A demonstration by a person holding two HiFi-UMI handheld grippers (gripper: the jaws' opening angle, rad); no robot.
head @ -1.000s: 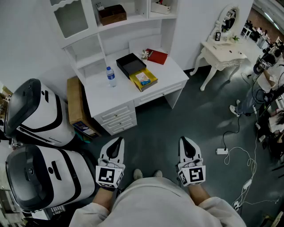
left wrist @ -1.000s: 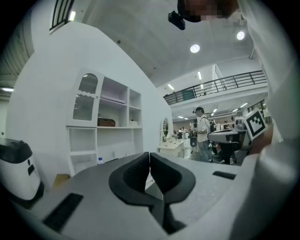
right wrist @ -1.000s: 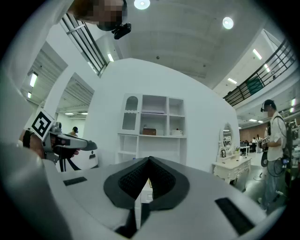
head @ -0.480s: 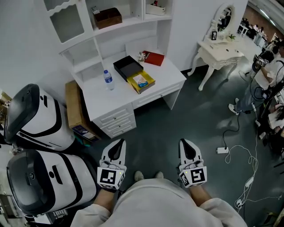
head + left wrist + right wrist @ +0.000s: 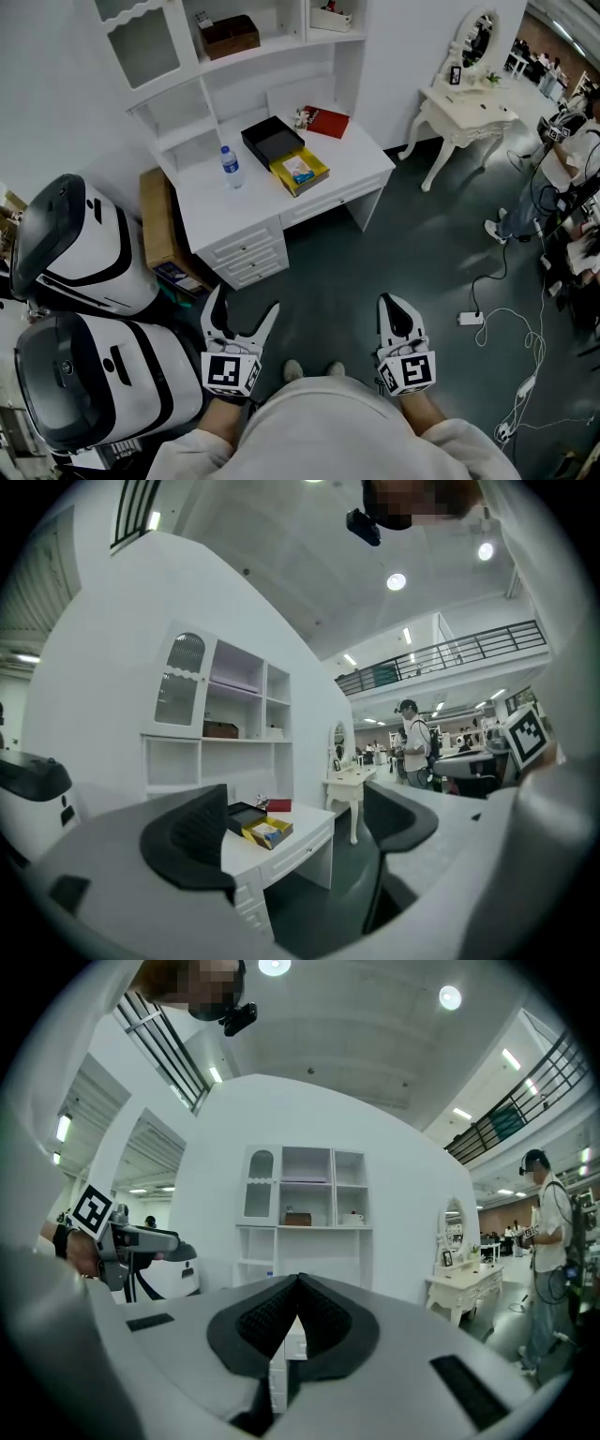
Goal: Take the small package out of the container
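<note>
From the head view, I'm holding both grippers low, well apart from the desk (image 5: 246, 211). The left gripper (image 5: 246, 302) has just been opening its jaws, with nothing between them. The right gripper (image 5: 394, 305) is sitting clenched and empty. The package (image 5: 300, 169) is lying in the yellow container (image 5: 317, 174) on the desk, its print too small to read.

In the left gripper view, the left gripper (image 5: 295, 832) is gaping wide, framing the far-off container (image 5: 251, 836).

In the right gripper view, the right gripper (image 5: 298, 1299) is pressing its jaws together.

Open floor (image 5: 366, 267) up to the desk (image 5: 220, 211) — black box (image 5: 273, 140) tight against the yellow container (image 5: 322, 173), machines (image 5: 84, 246) left.
</note>
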